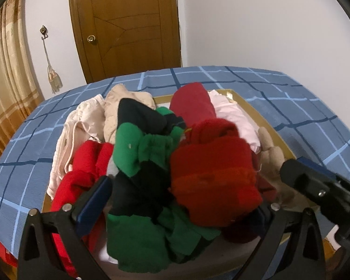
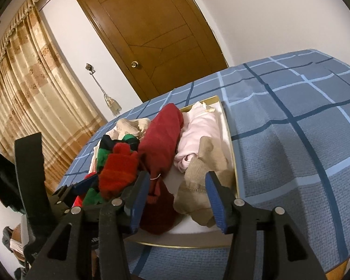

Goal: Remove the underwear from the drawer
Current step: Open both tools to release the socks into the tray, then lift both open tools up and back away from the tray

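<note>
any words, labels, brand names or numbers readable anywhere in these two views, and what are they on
None can be read in either view.
Tag at the pink garment's top end: too small and blurred to show any print.
Paper scraps at the lower left edge of the right wrist view: too blurred to read.
Drawer, bedspread and door: no lettering visible.

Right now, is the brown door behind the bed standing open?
No, the brown door sits shut flush in its frame behind the blue checked bed, with no gap showing.
</note>
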`<state>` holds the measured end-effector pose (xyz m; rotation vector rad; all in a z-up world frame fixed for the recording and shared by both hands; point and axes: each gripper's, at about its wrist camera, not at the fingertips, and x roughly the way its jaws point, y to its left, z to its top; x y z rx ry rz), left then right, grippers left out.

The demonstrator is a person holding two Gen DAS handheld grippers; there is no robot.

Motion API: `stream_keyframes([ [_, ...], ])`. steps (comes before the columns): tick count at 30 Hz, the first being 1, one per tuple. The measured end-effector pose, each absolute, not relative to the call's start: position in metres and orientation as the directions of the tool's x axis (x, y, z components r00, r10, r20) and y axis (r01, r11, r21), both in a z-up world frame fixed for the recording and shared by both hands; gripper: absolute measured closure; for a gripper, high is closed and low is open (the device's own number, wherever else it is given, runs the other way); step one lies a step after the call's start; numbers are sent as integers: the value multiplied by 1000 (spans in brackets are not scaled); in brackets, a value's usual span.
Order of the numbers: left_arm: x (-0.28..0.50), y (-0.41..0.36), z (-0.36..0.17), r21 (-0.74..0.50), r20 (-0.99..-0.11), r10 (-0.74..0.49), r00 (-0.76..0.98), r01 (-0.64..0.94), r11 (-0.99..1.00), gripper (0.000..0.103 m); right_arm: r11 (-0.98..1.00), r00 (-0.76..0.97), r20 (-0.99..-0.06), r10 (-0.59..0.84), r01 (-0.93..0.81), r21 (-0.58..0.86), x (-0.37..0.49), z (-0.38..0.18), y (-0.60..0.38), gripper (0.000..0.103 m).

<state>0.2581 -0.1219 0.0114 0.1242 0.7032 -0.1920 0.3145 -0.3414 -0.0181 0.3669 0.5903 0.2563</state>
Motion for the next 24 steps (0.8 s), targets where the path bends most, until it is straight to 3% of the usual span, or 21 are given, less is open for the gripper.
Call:
stream_keyframes([
  [5,267,-126,4,101,-658,-87,748,202,974,0,919,820,-483,306,-121,376,315,-17,-342,51],
  [12,272,-125,5,79,-672,-100,734,205,975,0,938,790,-552,267,-80,339,332,-29,-335,51],
  [20,246,-111,12,7,-641,-172,749,230,973,0,899,828,-458,324,-118,422,309,-19,-341,50],
  [24,231,-109,15,16,-611,-189,768,251,968,0,905,845,-438,306,-116,409,298,-21,-338,41],
])
